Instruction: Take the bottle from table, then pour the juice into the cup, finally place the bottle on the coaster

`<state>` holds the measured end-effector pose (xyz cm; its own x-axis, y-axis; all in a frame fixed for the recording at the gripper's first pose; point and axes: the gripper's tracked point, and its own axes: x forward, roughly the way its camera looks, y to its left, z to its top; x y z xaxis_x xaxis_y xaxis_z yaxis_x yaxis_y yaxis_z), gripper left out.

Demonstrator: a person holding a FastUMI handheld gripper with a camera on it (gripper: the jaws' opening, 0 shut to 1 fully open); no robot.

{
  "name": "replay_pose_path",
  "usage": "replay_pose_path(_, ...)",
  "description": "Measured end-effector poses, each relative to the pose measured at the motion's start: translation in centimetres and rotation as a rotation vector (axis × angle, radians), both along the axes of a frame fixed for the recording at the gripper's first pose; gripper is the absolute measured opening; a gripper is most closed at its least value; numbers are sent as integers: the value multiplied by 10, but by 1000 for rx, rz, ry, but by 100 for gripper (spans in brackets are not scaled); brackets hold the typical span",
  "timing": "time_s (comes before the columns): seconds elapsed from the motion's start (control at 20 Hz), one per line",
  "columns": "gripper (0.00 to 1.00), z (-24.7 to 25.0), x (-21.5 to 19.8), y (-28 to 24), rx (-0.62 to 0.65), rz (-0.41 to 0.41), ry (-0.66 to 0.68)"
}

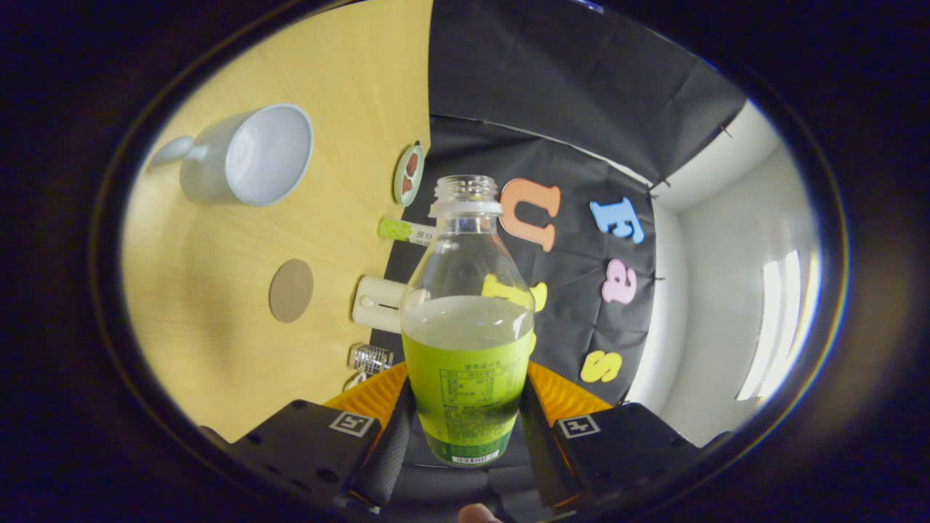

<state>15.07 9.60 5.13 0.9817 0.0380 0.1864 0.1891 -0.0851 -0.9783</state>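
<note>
A clear bottle [466,319] with a green label and no cap sits between my fingers, about half full of pale juice, and my gripper [465,396] is shut on its labelled body. The whole scene looks rolled on its side, with the wooden table [218,349] standing to the left of the bottle. A white cup [251,156] with a handle rests on the table well beyond the fingers, its inside showing bare. A round brown coaster [291,290] lies flat on the table, nearer to the bottle than the cup is.
Along the table's edge by the black cloth wall lie a small dish [409,173] with red pieces, a green-and-white tube [404,230], a white box [378,303] and a small metal object [370,358]. A white wall rises beyond the cloth.
</note>
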Motion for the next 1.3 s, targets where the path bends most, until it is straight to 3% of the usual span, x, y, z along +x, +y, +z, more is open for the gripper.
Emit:
replay_pose_path(0.5,77,24,-10,-13,525,85,88)
replay_pose_path(0.85,77,52,-10,-8,1031,241,163)
replay_pose_path(1.1,77,81,-2,0,1264,355,153)
replay_pose_path(1.3,77,67,20,8,1449,392,241)
